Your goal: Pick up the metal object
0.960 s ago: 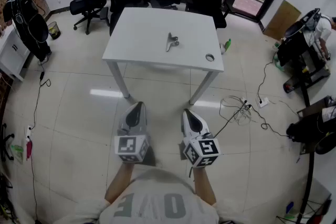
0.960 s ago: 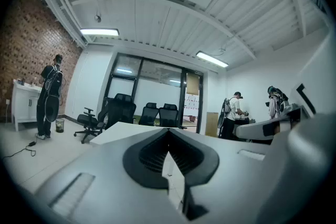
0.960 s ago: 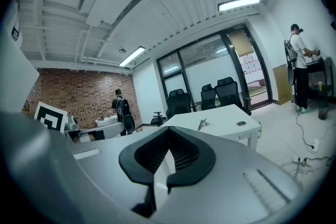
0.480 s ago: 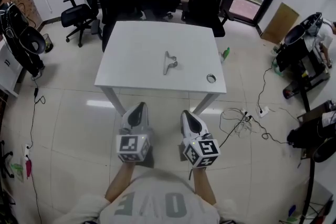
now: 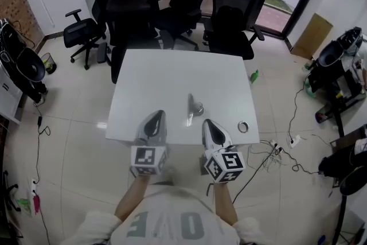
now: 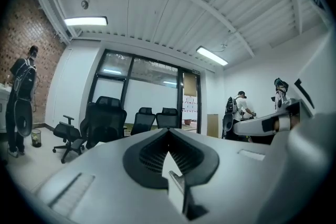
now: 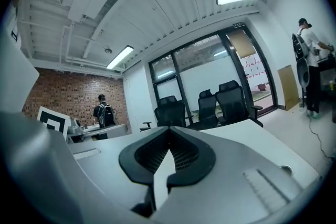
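Observation:
A small metal object (image 5: 194,107), grey and elongated, lies on the white table (image 5: 155,77) near its front middle. My left gripper (image 5: 156,118) hovers over the table's near edge, just left of the object, with its jaws shut and empty. My right gripper (image 5: 208,125) hangs over the same edge, a little to the object's near right, also shut with nothing held. In the left gripper view the left gripper (image 6: 169,134) points across the tabletop, and a metallic sliver (image 6: 177,182) shows low in the gap. The right gripper (image 7: 169,132) shows closed tips.
A small metal ring (image 5: 243,127) lies at the table's front right corner and appears as a ring (image 7: 285,169) in the right gripper view. Several black office chairs (image 5: 229,14) crowd the table's far side. Cables (image 5: 275,152) trail on the floor to the right. People stand at the room's edges.
The table has come much closer in the head view. Both grippers, over bare floor before, now reach its near edge beside the metal object. Their jaws stayed shut.

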`<state>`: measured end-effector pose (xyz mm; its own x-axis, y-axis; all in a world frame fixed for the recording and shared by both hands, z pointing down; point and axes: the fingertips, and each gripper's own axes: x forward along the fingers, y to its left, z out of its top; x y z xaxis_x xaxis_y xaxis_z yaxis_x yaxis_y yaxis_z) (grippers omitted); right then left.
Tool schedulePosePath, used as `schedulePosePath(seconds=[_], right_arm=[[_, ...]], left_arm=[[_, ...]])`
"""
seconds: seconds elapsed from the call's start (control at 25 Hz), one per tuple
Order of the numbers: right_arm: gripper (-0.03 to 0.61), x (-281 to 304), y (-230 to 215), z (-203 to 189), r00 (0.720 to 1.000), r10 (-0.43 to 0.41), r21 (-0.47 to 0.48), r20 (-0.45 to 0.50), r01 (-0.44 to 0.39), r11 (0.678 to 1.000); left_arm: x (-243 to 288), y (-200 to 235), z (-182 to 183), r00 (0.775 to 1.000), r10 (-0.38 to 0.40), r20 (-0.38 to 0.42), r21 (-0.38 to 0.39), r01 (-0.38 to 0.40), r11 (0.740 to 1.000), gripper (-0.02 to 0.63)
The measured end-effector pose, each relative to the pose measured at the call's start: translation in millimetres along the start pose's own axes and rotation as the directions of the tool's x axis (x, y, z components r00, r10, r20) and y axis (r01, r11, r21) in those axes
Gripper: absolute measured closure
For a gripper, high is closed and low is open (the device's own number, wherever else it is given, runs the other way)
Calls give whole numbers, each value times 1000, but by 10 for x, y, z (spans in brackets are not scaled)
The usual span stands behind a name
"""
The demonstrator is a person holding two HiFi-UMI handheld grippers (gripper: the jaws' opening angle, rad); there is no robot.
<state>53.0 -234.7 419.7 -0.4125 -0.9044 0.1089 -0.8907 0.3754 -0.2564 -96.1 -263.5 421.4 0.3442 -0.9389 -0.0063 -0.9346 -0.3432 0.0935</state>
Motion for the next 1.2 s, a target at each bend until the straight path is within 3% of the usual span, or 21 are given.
schedulePosePath(seconds=[0.2, 0.36, 0.6, 0.8, 0.84, 0.92, 1.12, 1.2], right_arm=[[568, 326, -107, -52, 999, -24, 9, -33, 24, 1000], [568, 462, -265, -82, 998, -39, 24, -51, 40, 999], [566, 625, -343, -177, 997, 12, 53, -76, -8, 999], [566, 863, -574, -453, 991, -28, 45, -132, 34, 998], [551, 932, -645, -563, 987, -35, 50, -154, 43, 998], [452, 1049, -793, -788, 979, -45, 87, -200, 64, 994], [401, 1243, -1147, -1265, 948, -93, 165, -303, 149, 975], [345, 1294, -1243, -1476, 927, -100, 173, -362, 172, 970]], left_arm=[[287, 170, -51, 1000, -11, -14, -17, 11, 1000, 618], [454, 140, -25, 1000, -11, -16, -82, 9, 997, 618], [604, 112, -77, 1000, -12, -29, -88, 9, 996, 618], [760, 60, -152, 999, -24, -35, -103, 20, 994, 618], [780, 52, -198, 999, -26, -41, -107, 22, 994, 618], [800, 12, -245, 998, -42, -53, -104, 37, 994, 618], [884, -16, -354, 995, -53, -79, -105, 45, 994, 618], [907, -35, -398, 994, -51, -93, -110, 40, 993, 618]])
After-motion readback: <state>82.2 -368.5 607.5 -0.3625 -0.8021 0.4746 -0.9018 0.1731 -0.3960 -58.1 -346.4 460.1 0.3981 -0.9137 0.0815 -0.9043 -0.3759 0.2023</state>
